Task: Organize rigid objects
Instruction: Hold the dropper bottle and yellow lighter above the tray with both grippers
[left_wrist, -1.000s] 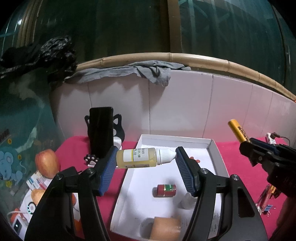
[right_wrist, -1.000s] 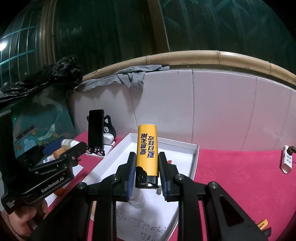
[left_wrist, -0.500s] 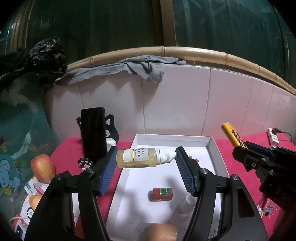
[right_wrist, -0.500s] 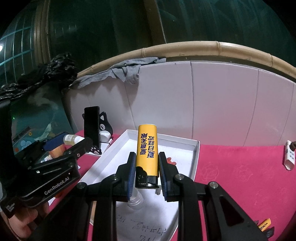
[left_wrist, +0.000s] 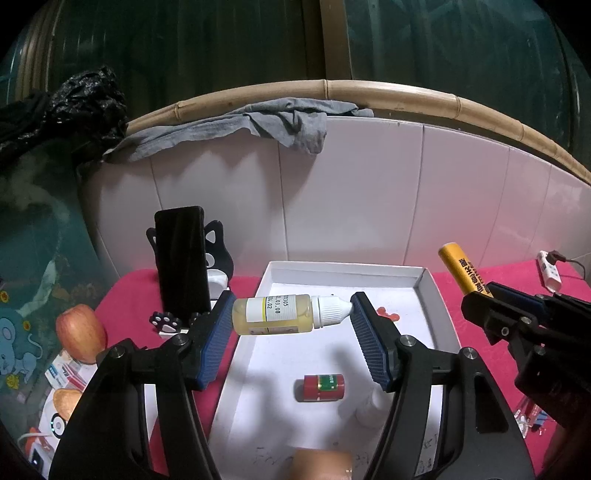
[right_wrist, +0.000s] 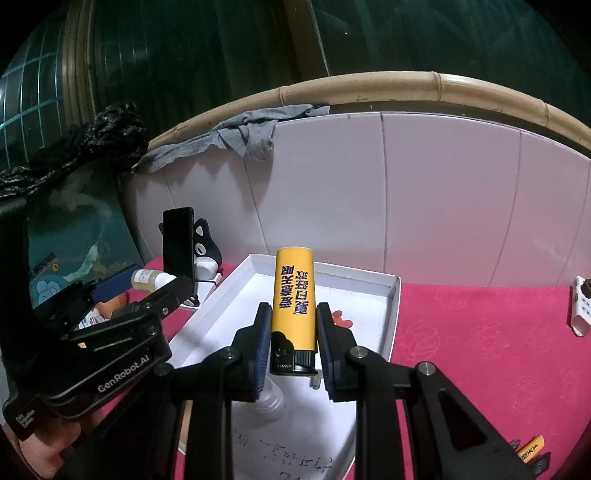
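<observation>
Left tongs (left_wrist: 291, 325) clamp a yellow-liquid dropper bottle (left_wrist: 284, 314) sideways; right tongs (right_wrist: 291, 347) pinch an upright yellow lighter (right_wrist: 294, 302).

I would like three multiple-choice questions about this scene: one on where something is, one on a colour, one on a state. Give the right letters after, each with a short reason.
1. Where does the small red cylinder lie?
A. Inside the white tray
B. On the red cloth beside the apple
C. On top of the phone

2. What colour is the body of the lighter held by the right gripper?
A. Green
B. Yellow
C. White

3. How does the left gripper hold the dropper bottle?
A. Upright, cap upward
B. Not at all, the bottle lies in the tray
C. Sideways, clamped end to end

Answers: 1 A, it rests on the tray's white floor. 2 B, the body is yellow with dark print and a black end. 3 C, the bottle is horizontal, its base on one pad and its cap tip on the other.
</observation>
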